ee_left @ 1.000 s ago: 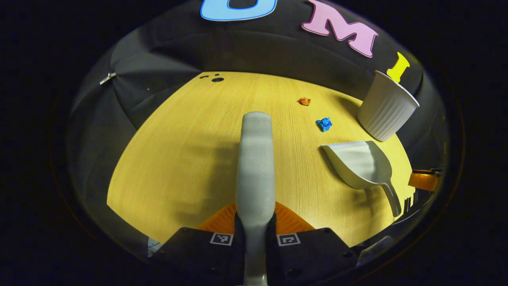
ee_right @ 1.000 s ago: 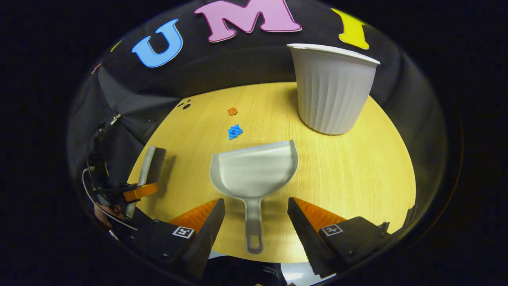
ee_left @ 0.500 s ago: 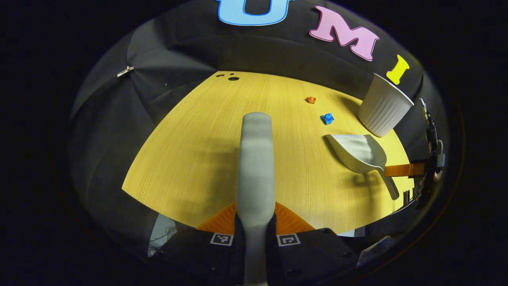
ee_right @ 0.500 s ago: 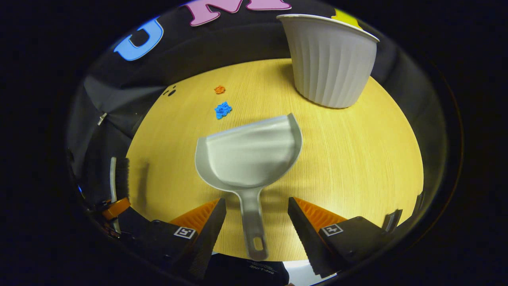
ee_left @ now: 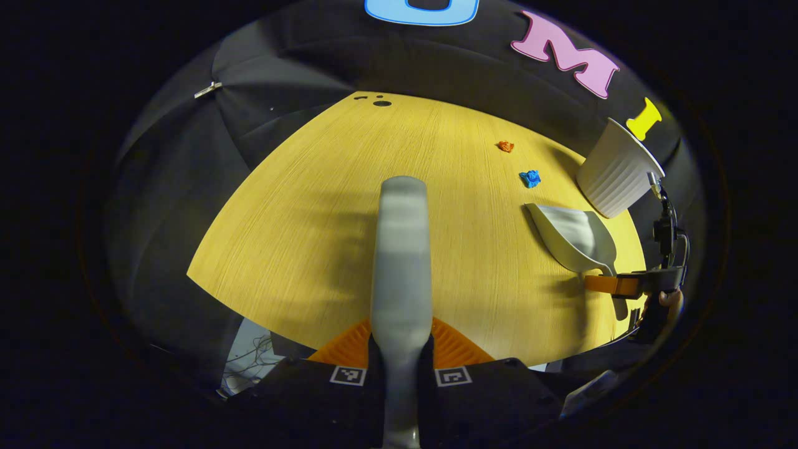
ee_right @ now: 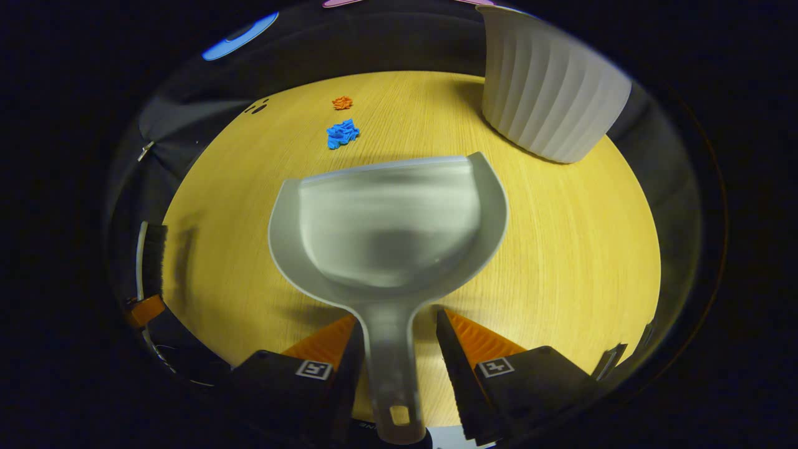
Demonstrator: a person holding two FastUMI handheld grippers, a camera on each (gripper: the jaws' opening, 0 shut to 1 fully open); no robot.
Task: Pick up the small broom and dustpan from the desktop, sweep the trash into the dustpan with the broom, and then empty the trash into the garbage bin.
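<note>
1. Left gripper: jaws pinch the handle of the small grey plastic broom, which points forward above the yellow wood-grain desktop
2. Right gripper: jaws stand either side of the handle of the grey plastic dustpan; the left finger touches it, a gap remains at the right one
3. Crumpled blue scrap and smaller orange scrap lie just beyond the dustpan's mouth
4. White ribbed garbage bin stands upright, far right

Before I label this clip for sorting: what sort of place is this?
Probably a staged recording booth, not a home: a bare wooden desktop walled by black cloth, with only a dustpan, a ribbed white bin and paper scraps laid out.
</note>
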